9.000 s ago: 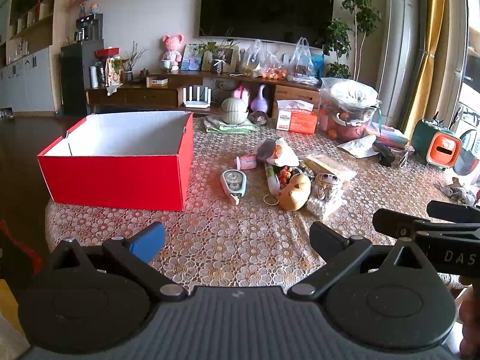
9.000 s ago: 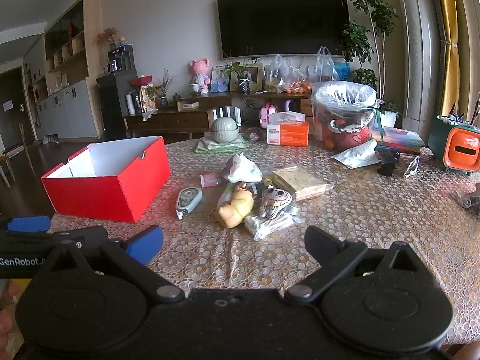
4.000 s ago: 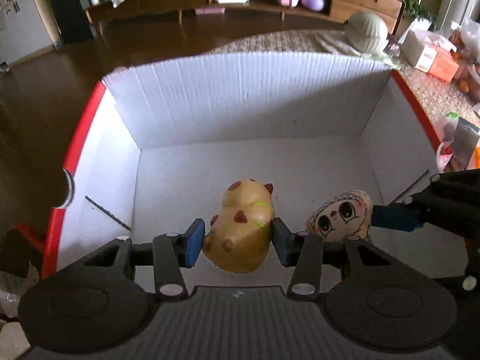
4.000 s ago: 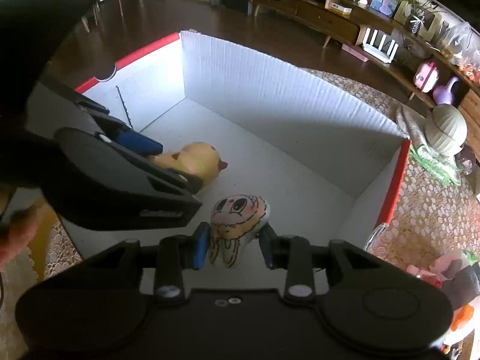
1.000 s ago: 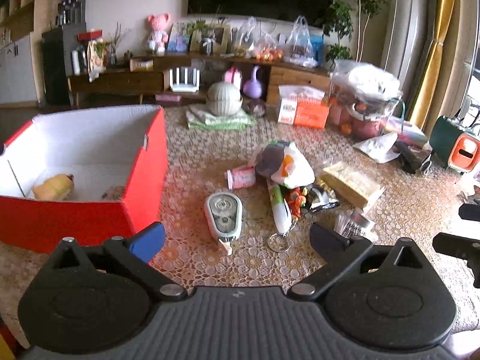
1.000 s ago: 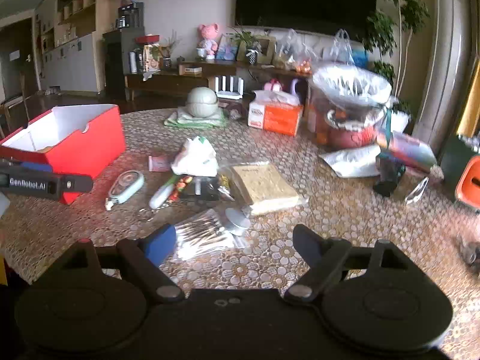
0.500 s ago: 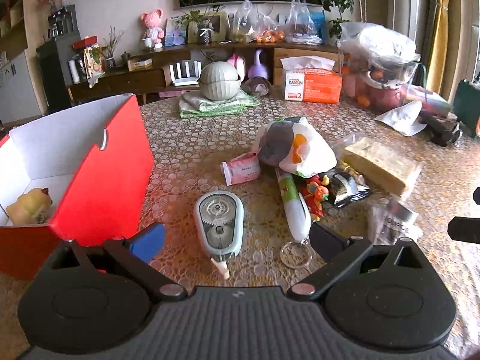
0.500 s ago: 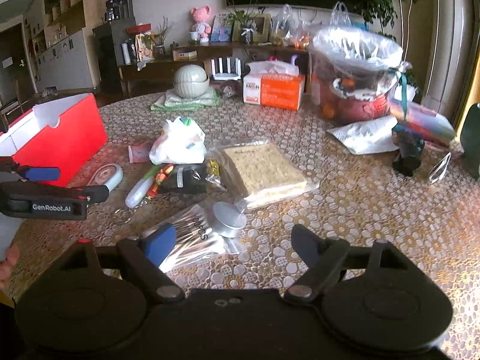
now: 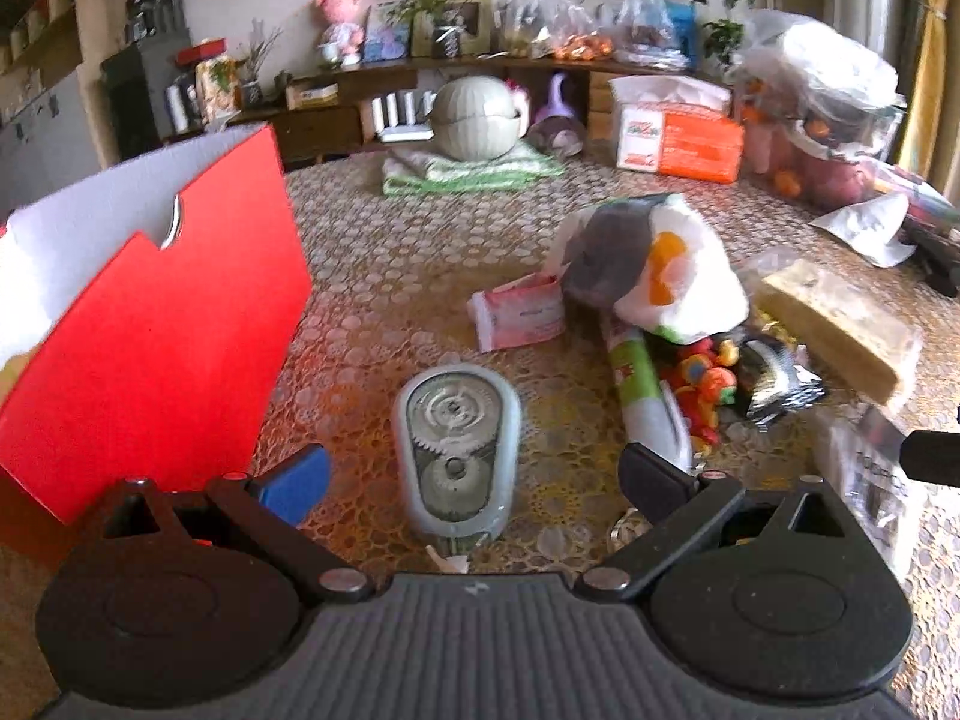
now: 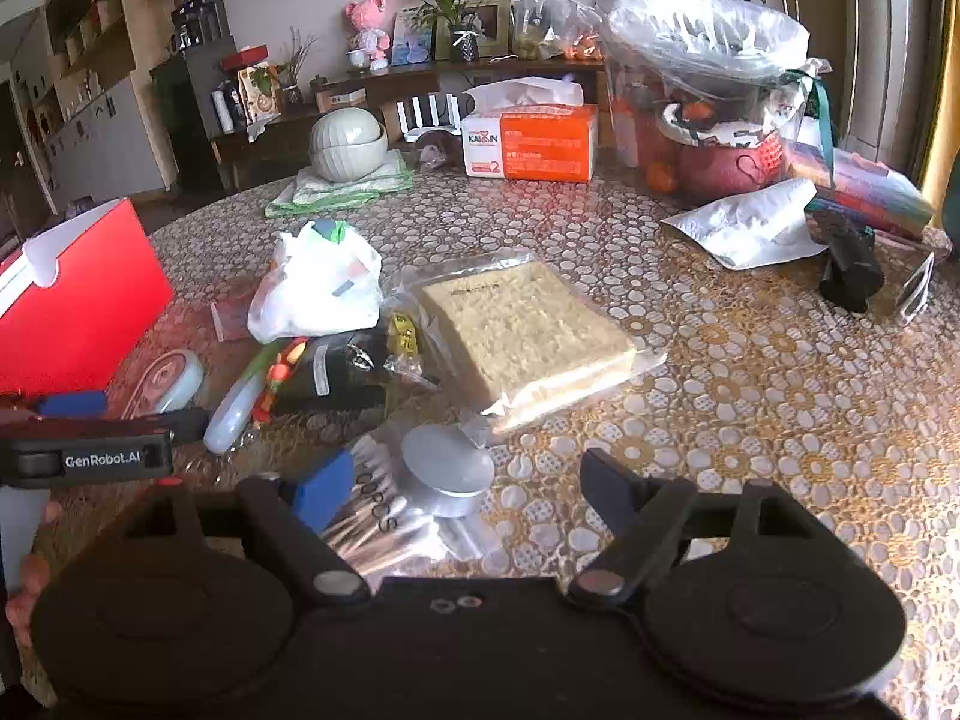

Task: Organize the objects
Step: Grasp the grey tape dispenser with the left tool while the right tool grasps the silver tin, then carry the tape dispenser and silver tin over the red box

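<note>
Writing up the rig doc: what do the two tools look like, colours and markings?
Both look alike: matte black bodies with two round housings, silver pivot screws and angled black linkage arms. On each, the left finger has a blue pad and the right finger is black. The left tool, seen side-on from the right wrist view, carries white "GenRobot.AI" lettering. Right tool shows no lettering. No cables visible.

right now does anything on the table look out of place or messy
Yes. A heap of loose things lies jumbled mid-table: a white bag slumped over a tube, a black packet and a bagged yellow block overlapping. The correction tape lies apart, between the open left gripper. Nothing looks spilled or broken.
</note>
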`<state>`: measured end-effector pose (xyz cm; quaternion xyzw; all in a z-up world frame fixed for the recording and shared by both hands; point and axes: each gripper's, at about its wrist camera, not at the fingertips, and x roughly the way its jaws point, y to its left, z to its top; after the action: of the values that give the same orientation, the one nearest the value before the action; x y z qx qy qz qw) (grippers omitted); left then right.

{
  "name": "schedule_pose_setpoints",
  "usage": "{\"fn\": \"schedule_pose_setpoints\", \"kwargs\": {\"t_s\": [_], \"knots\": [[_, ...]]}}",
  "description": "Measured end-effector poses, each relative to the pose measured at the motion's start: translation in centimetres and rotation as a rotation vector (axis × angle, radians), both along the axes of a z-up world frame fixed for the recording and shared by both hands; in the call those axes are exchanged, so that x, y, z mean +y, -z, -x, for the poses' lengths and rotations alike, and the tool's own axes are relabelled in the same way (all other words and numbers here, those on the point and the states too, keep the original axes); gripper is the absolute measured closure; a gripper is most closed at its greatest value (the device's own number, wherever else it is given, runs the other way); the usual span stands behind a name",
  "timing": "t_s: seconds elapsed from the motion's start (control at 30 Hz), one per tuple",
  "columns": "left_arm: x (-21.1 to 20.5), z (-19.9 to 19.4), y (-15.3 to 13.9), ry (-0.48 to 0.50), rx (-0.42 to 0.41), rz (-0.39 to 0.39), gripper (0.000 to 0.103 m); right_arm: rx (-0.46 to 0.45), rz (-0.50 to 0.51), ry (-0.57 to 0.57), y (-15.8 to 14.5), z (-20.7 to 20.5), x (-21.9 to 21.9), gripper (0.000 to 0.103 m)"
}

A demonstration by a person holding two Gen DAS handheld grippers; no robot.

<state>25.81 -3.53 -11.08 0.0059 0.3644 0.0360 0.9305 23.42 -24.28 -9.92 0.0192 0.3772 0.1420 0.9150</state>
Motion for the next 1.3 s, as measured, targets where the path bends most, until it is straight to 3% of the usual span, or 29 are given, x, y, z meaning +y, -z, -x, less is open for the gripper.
{"fn": "schedule_pose_setpoints", "kwargs": {"t_s": [0.03,0.07,0.27,0.33,0.47,0.53,0.6,0.67,0.9,1.3], "knots": [[0.2,-0.2,0.2,-0.009,0.007,0.014,0.001,0.008,-0.004,0.004,0.1,-0.2,0.0,0.032],[0.3,-0.3,0.4,-0.015,0.010,0.023,0.001,0.018,-0.004,0.010,0.3,-0.4,-0.1,0.047],[0.6,-0.3,0.7,-0.008,-0.009,0.043,0.006,0.029,-0.036,0.019,0.8,-0.7,-0.1,0.048],[0.8,-0.3,0.7,-0.005,-0.007,0.055,0.015,0.037,-0.054,0.025,0.8,-0.9,-0.2,0.049],[0.8,-0.2,0.4,0.000,-0.018,0.052,0.023,0.060,-0.098,0.037,1.0,-1.1,-0.5,0.050],[0.7,-0.2,0.4,-0.002,-0.022,0.041,0.037,0.071,-0.123,0.039,1.0,-1.2,-0.6,0.054],[0.6,-0.2,0.3,0.005,-0.024,0.029,0.048,0.085,-0.150,0.039,1.1,-1.2,-0.7,0.064],[0.6,-0.1,0.2,0.017,-0.022,0.027,0.057,0.097,-0.170,0.045,1.0,-1.3,-0.8,0.064],[0.4,0.2,-0.2,0.042,-0.009,0.012,0.057,0.076,-0.170,0.043,-0.1,-0.1,-0.7,0.065],[0.7,4.8,-3.7,0.111,-0.021,0.099,0.057,0.012,-0.140,-0.035,-5.2,5.0,0.8,0.065]]}}
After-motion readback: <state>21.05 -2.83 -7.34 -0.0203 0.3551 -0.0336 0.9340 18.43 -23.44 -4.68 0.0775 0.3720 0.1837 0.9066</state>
